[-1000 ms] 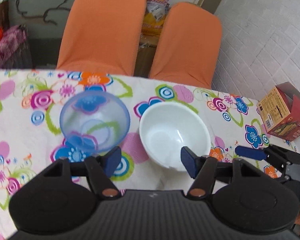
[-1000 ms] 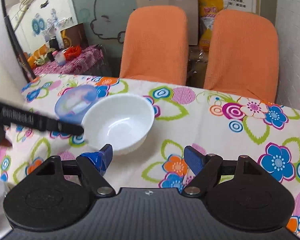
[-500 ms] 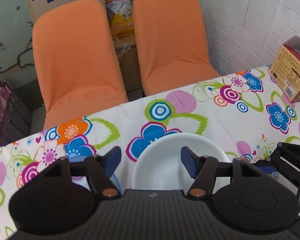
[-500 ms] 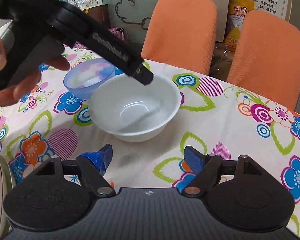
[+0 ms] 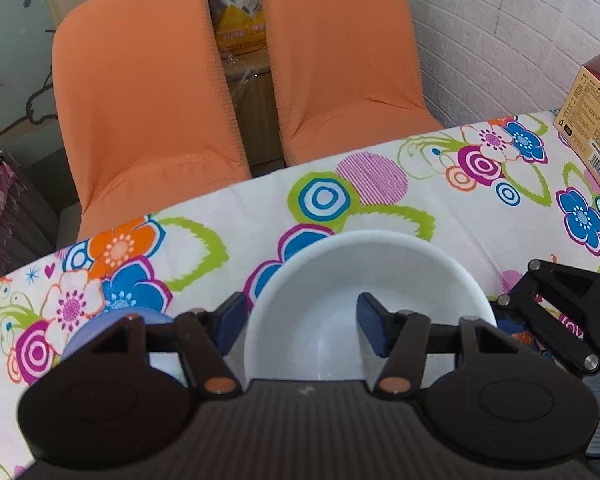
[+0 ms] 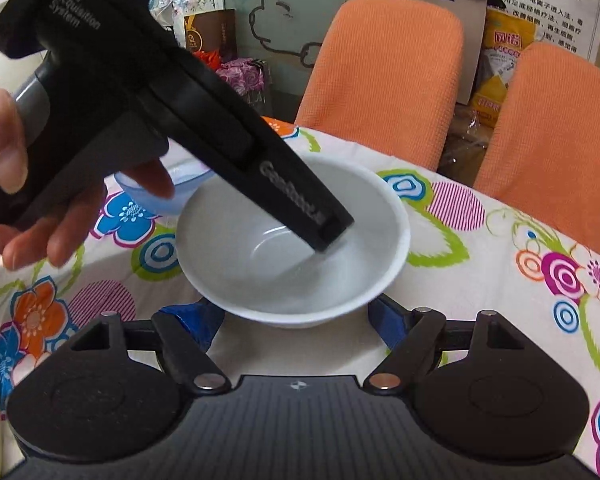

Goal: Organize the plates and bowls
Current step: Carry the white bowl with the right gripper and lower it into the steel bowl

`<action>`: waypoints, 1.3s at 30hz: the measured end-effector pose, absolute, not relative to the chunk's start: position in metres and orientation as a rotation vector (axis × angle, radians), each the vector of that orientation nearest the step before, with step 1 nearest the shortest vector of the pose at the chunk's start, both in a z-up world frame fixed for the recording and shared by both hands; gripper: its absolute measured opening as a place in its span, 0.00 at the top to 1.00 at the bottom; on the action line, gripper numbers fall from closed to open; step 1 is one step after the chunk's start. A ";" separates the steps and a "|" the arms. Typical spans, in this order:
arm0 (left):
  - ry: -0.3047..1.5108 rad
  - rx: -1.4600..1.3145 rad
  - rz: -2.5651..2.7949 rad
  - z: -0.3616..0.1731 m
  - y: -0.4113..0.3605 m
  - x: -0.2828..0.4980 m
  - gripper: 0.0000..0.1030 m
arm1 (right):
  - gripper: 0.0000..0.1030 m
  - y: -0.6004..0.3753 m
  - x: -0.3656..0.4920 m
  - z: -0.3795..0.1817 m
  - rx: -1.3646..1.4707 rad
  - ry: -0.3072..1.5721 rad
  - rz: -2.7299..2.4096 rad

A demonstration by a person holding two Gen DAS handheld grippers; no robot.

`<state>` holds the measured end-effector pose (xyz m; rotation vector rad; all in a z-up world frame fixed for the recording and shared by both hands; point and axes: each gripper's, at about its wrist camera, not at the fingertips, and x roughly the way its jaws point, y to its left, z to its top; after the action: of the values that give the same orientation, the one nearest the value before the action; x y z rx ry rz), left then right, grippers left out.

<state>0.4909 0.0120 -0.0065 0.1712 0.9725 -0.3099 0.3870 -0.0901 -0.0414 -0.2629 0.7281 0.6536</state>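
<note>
**White bowl** [image 6: 292, 236]: upright on the worktop [image 6: 480, 280], which carries a flowered cloth. It stands between the two tools and is the nearer of the two bowls to both. Round, so it has no long axis; the rim is the only part that offers a hold.

**Blue bowl** [image 6: 188, 178]: translucent, upright, just beside the white bowl on its left as the right wrist view shows it. It is mostly hidden behind the hand and tool body. Whether the two rims touch cannot be told.

**Left tool** [image 5: 302, 320]: fingers spread. In its own view one blue pad sits outside the white bowl's left rim and the other hangs over the bowl's hollow, so the near-left wall lies between them. In the right wrist view its tip reaches down into the bowl. Nothing is pinched yet; contact with the wall cannot be confirmed.

**Right tool** [image 6: 296, 326]: fingers spread, holding nothing. It sits low and just short of the white bowl's near side, with the bowl straight ahead along its fingers.

**Left hand** [image 6: 40, 200]: wrapped on the left tool's grip.

**Judgement**: the left tool is the better placed. Closing on the straddled wall would likely take the white bowl, probably for stacking with the blue one.

**Also present**: two orange chairs [image 5: 148, 120] beyond the worktop; a printed carton [image 5: 592, 136] at the far right edge.
</note>
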 end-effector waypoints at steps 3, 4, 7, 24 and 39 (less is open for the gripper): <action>0.956 0.187 -0.288 -0.006 0.010 0.487 0.53 | 0.37 -0.090 0.388 -0.040 -0.254 0.706 0.637; 0.942 0.188 -0.283 -0.003 0.010 0.485 0.55 | 0.37 -0.091 0.388 -0.038 -0.251 0.701 0.634; 0.905 0.187 -0.285 0.015 0.010 0.474 0.55 | 0.37 -0.093 0.380 -0.026 -0.265 0.662 0.622; 0.832 0.114 -0.418 0.085 -0.046 0.276 0.54 | 0.36 -0.143 0.191 0.051 -0.313 0.599 0.551; 0.915 0.152 -0.469 0.020 -0.078 0.205 0.49 | 0.36 -0.173 0.114 -0.005 -0.231 0.690 0.511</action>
<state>0.2051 -0.0783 0.0202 0.1515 0.9147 -0.4693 0.1141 -0.1734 -0.0046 -0.2313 0.6897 0.5114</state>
